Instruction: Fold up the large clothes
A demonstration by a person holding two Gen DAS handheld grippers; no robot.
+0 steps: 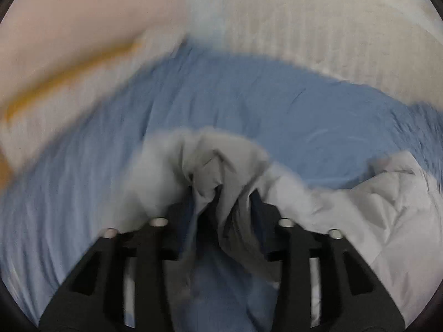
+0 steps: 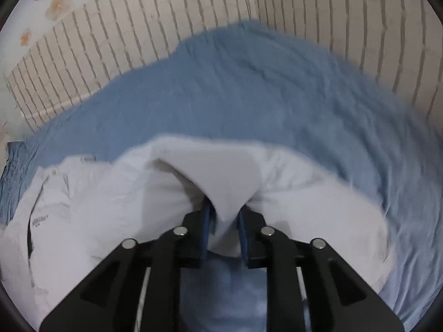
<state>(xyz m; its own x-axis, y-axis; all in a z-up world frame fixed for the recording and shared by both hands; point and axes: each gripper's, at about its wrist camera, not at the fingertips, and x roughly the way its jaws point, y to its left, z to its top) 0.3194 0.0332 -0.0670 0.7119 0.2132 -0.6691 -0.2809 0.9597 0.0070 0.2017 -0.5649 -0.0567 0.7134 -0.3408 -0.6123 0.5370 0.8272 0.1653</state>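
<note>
**Left wrist view: both grippers pinching the white shirt**

Left wrist view shows my left gripper (image 1: 221,193) clamped on a bunched fold of the white shirt (image 1: 373,202) — blurred. My right gripper (image 2: 224,215) pinches a smooth fold likewise. That shirt lies crumpled near me on the blue sheet (image 2: 249,91); striped bedding (image 2: 318,8) lies farther off.
</note>
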